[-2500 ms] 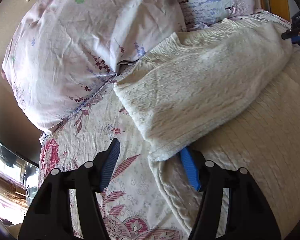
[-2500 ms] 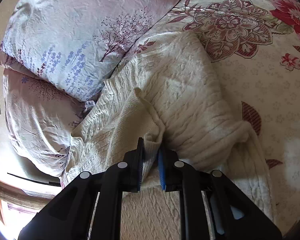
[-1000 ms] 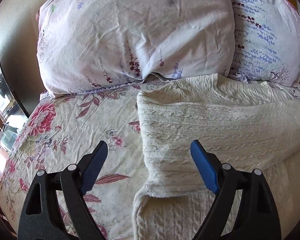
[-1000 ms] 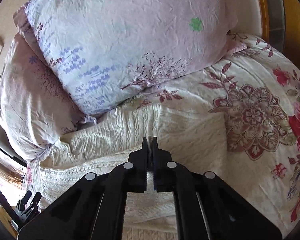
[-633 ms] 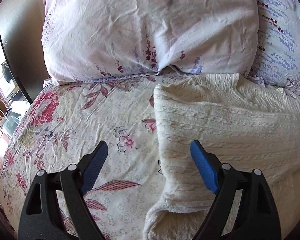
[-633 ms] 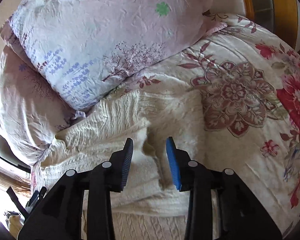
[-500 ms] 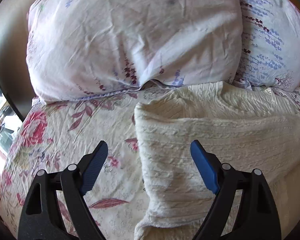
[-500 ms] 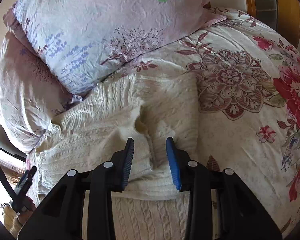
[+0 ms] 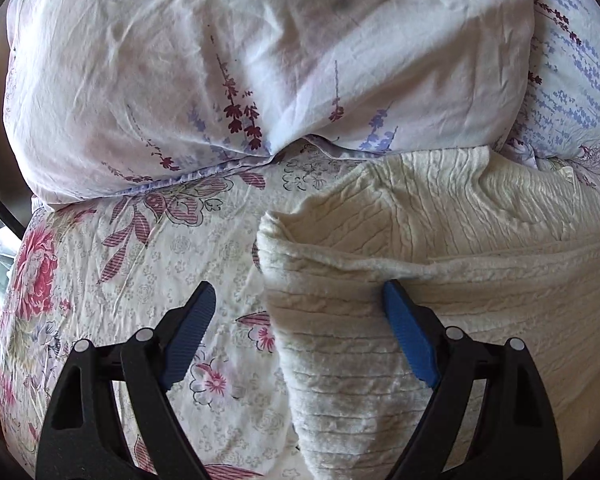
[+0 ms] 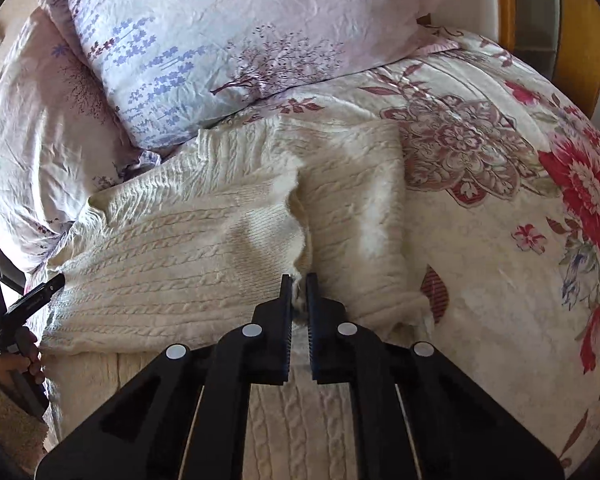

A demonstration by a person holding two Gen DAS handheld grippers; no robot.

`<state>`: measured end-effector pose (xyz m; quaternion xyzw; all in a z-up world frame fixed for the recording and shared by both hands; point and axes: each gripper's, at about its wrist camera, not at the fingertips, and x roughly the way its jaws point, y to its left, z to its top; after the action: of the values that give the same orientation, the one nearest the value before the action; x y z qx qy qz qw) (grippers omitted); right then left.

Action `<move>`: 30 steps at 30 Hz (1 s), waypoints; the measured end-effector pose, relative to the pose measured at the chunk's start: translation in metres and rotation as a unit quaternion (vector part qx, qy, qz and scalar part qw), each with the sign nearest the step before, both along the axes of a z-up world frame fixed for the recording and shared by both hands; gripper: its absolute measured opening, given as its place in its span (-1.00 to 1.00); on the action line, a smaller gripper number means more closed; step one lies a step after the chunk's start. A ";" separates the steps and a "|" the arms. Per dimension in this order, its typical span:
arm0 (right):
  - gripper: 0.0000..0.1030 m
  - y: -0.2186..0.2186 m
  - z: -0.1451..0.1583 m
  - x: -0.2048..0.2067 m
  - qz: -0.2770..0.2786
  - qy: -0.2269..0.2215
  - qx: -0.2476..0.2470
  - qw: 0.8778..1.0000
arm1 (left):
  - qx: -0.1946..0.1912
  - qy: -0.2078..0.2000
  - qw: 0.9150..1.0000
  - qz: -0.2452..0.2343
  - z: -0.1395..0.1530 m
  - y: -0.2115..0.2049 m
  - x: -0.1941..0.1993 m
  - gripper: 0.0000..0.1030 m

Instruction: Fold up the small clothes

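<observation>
A cream cable-knit sweater lies on the floral bedspread with a sleeve folded across its body. My left gripper is open over the folded left edge of the sweater, its right finger resting on the knit and its left finger over the sheet. In the right wrist view the sweater spreads across the middle, and my right gripper is shut on the ribbed cuff of the folded sleeve. The left gripper's black body shows at the far left edge there.
Two pale floral pillows lean against the head of the bed just behind the sweater. The floral bedspread extends to the right, with a wooden bed frame at the far right.
My right gripper opened about half a second ago, dropping the sleeve, and has now shut again on the cuff. My left gripper stayed open and moved in over the sweater's left fold.
</observation>
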<state>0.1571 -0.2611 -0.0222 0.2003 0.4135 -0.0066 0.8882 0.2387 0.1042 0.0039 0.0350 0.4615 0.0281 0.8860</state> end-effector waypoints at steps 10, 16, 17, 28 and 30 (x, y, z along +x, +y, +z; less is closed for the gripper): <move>-0.51 0.024 0.032 0.025 0.049 -0.059 -0.053 0.996 | -0.005 -0.032 0.999 -0.039 0.022 0.008 -0.009 0.65; -0.49 0.036 0.006 0.047 0.059 0.000 -0.066 0.996 | -0.006 0.002 1.000 -0.015 0.001 0.003 0.002 0.67; -0.50 0.034 0.005 0.044 0.056 0.000 -0.062 0.996 | -0.014 0.004 1.000 -0.006 0.000 0.005 0.004 0.67; -0.46 0.008 0.012 -0.001 0.006 0.008 -0.014 1.000 | -0.050 -0.047 0.998 0.012 0.034 0.030 -0.051 0.73; 0.00 -0.004 0.019 -0.018 -0.005 -0.012 0.009 1.000 | -0.076 -0.055 0.995 0.010 0.044 0.038 -0.077 0.77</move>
<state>0.1395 -0.2654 -0.0036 0.2104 0.4015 -0.0053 0.8914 0.1615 0.1426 0.0477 -0.0390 0.4128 0.0035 0.9100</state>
